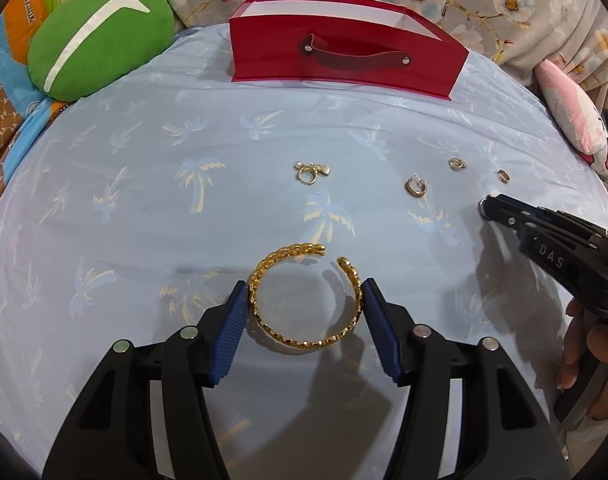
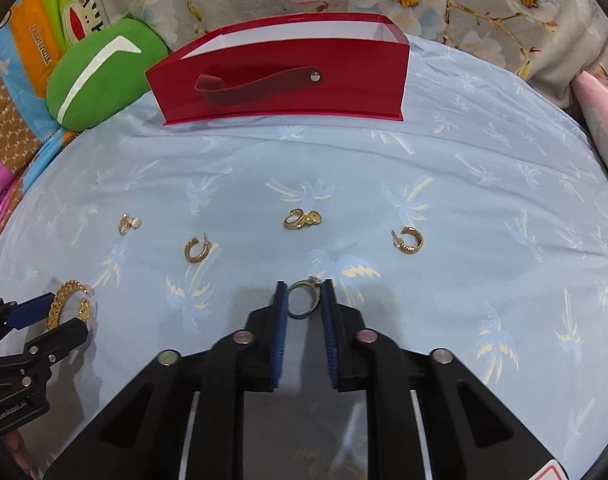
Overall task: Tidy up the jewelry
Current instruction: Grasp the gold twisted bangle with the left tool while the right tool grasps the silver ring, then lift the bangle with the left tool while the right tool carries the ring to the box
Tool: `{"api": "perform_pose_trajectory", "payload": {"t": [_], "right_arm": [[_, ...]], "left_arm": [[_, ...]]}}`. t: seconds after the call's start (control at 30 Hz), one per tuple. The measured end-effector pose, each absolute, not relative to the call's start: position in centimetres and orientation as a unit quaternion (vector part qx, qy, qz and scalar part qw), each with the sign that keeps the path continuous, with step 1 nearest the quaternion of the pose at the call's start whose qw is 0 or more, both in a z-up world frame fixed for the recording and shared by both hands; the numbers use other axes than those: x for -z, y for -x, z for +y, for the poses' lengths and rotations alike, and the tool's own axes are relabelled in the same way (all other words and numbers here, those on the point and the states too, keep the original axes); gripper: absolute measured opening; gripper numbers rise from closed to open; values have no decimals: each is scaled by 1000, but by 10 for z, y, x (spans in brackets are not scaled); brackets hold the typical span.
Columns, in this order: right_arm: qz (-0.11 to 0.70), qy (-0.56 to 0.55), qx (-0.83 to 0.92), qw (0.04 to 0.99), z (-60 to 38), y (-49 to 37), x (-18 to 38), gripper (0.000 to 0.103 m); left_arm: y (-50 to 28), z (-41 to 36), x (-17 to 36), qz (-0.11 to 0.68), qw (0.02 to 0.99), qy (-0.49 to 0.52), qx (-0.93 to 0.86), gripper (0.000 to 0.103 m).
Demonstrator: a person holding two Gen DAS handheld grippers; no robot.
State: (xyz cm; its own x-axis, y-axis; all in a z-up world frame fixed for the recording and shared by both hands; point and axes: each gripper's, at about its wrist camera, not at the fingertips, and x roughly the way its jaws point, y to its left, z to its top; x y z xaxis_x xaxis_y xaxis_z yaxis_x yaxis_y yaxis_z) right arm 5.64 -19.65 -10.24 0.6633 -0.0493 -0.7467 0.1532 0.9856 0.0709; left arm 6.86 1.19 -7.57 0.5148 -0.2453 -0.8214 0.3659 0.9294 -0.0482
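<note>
Left gripper [image 1: 305, 304] clamped on gold bangle [image 1: 304, 300], near centre of sheet [image 1: 144, 200]. Right gripper [image 2: 304, 300] clamped on stone ring [image 2: 302, 298]. Red bag [image 2: 280, 76] far. Lift slowly: open bangle can flex and spring out; your ring can pivot, drop onto soft cloth.

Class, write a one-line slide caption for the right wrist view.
Right gripper shut on a ring; earrings and red bag beyond.
</note>
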Motion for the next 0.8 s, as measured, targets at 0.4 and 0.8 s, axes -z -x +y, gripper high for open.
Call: {"api": "perform_pose_trajectory", "payload": {"t": [0.4, 0.8], "right_arm": [[392, -73, 60, 915, -200, -51, 97, 33], [406, -60, 59, 910, -193, -59, 106, 25]], "left_arm": [[-72, 10, 71, 463, 866, -65, 175, 56], [-72, 10, 75, 470, 863, -64, 175, 56]]}}
